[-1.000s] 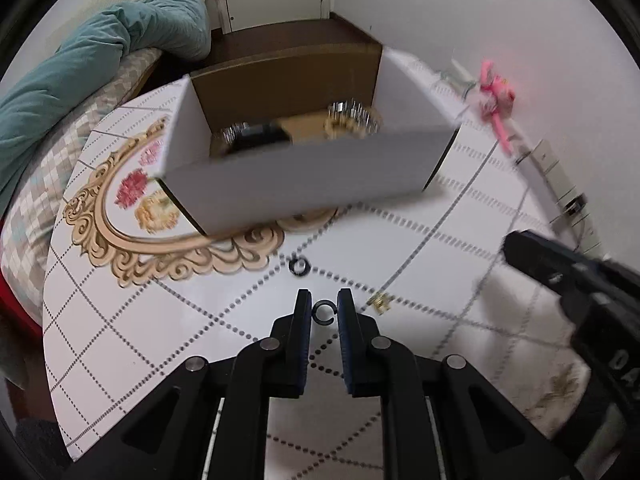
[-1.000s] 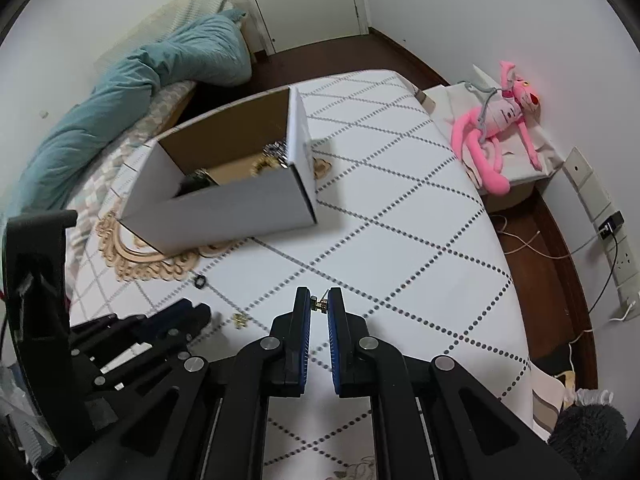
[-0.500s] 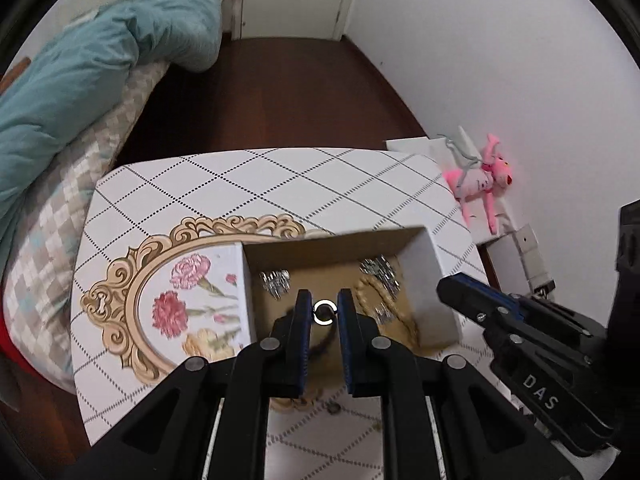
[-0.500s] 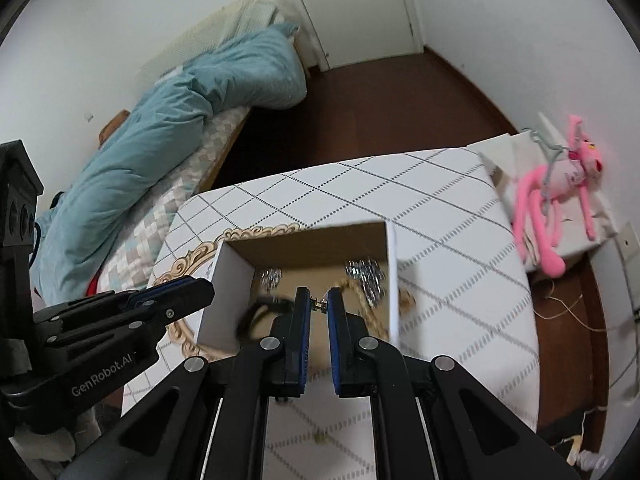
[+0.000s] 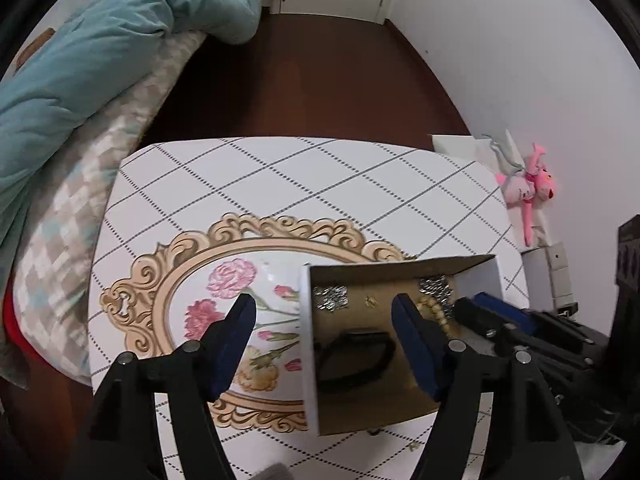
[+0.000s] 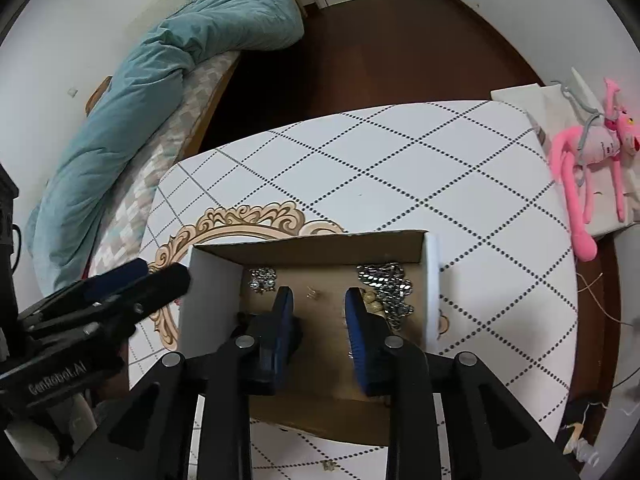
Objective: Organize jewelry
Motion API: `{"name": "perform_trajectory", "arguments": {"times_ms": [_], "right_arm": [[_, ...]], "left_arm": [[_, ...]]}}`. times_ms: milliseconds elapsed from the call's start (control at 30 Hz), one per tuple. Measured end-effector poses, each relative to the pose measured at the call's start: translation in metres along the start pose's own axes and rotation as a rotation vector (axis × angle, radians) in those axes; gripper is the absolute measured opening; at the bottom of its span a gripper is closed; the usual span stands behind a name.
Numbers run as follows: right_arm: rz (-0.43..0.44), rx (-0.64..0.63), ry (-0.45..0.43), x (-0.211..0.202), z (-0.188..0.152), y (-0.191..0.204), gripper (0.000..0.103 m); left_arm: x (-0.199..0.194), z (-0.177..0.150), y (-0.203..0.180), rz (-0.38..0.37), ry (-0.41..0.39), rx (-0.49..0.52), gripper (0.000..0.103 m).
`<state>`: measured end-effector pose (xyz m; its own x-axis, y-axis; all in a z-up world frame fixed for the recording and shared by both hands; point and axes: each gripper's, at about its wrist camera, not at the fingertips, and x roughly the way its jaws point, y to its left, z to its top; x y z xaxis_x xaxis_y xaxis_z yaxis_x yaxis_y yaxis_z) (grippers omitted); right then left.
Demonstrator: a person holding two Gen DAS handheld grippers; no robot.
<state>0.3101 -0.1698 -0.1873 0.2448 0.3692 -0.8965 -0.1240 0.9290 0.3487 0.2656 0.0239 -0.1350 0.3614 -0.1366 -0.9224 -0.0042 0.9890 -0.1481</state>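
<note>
While both grippers hang over the box (image 6: 431,280), left gripper (image 5: 320,312) jaws opening (empty), right gripper (image 6: 316,300) jaws opening, empty.

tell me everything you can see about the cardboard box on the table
The cardboard box is open-topped, white outside and plain brown inside, with thin upright walls. It stands on the diamond-patterned table, partly covering an ornate gold-framed flower print. On its floor lie two silver sparkly clusters, a string of cream beads, a small gold piece and a dark band. Both grippers hang above its opening, jaws opening with nothing between them, and neither appears to touch the box.
</note>
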Motion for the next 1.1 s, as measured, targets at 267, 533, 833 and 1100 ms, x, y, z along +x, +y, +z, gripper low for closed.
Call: {"name": "perform_trajectory", "arguments": {"times_ms": [267, 533, 833, 1100], "right_arm": [[-0.296, -0.097, -0.086, -0.023, -0.019, 0.005, 0.100], [-0.393, -0.123, -0.112, -0.038, -0.036, 0.008, 0.103], [-0.367, -0.105, -0.199, -0.085, -0.057, 0.021, 0.103], [-0.336, -0.104, -0.163, -0.079, -0.114, 0.023, 0.103]], "left_arm": [[-0.009, -0.025, 0.004, 0.116, -0.086, 0.029, 0.103], [-0.028, -0.039, 0.004, 0.137, -0.144, 0.024, 0.103], [-0.068, -0.055, 0.000, 0.132, -0.212, 0.015, 0.103], [-0.063, -0.104, 0.005, 0.173, -0.176, 0.023, 0.103]]}}
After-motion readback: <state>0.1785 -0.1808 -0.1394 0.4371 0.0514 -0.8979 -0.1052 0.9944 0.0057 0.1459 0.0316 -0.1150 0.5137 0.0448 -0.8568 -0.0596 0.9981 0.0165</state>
